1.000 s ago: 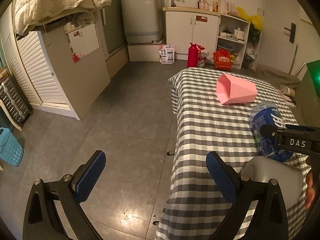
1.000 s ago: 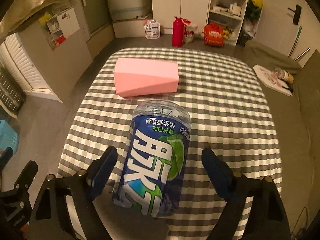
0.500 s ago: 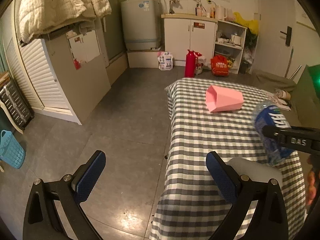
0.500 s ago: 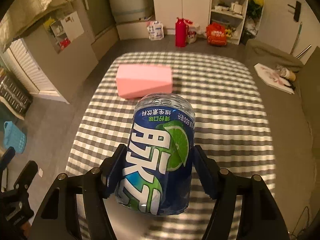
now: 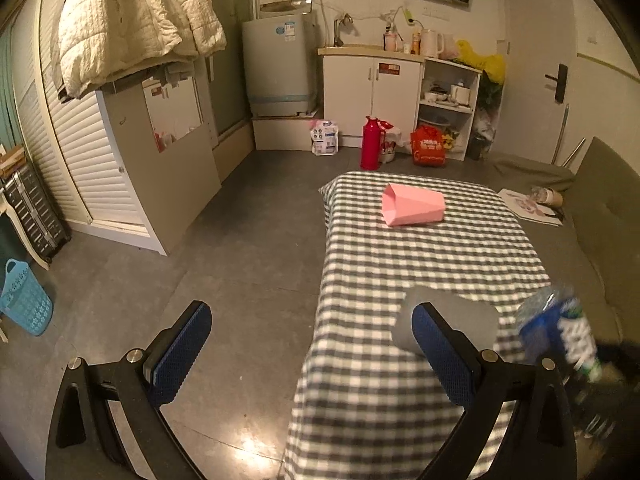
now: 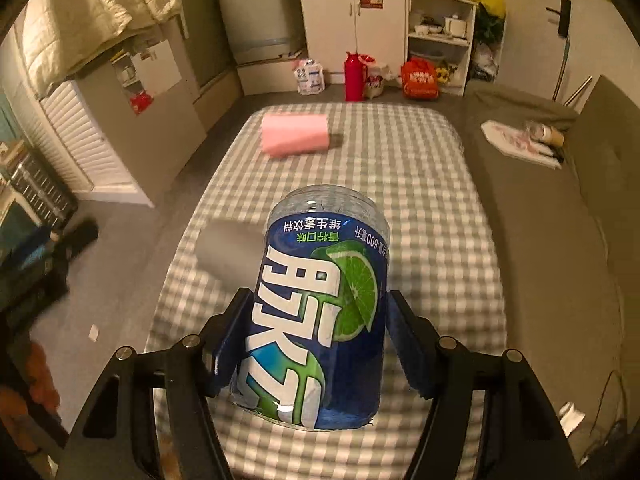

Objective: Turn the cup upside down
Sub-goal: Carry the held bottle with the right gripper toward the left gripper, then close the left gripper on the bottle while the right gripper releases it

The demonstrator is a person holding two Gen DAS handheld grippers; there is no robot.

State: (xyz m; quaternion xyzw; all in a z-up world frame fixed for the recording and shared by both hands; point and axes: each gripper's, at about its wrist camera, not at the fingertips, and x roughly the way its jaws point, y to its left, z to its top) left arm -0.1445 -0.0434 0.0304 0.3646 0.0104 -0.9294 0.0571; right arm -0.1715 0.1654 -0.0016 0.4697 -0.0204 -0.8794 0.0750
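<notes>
Cup [image 6: 320, 304] comes second in size to the checked table [image 6: 420, 184] below it: we see our right gripper [image 6: 320, 340] clamping its blue label between 2 pads, lifted and tilted. Our left gripper [image 5: 312, 352] gapes empty beside the grey cup [image 5: 460, 316].

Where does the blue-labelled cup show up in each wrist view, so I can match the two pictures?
Left wrist: the blue-labelled cup is blurred at the far right edge, beyond the checked table's corner.
Right wrist: it fills the lower centre, clamped between the right gripper fingers.
Shared landmark: the pink box lying on the checked table.
</notes>
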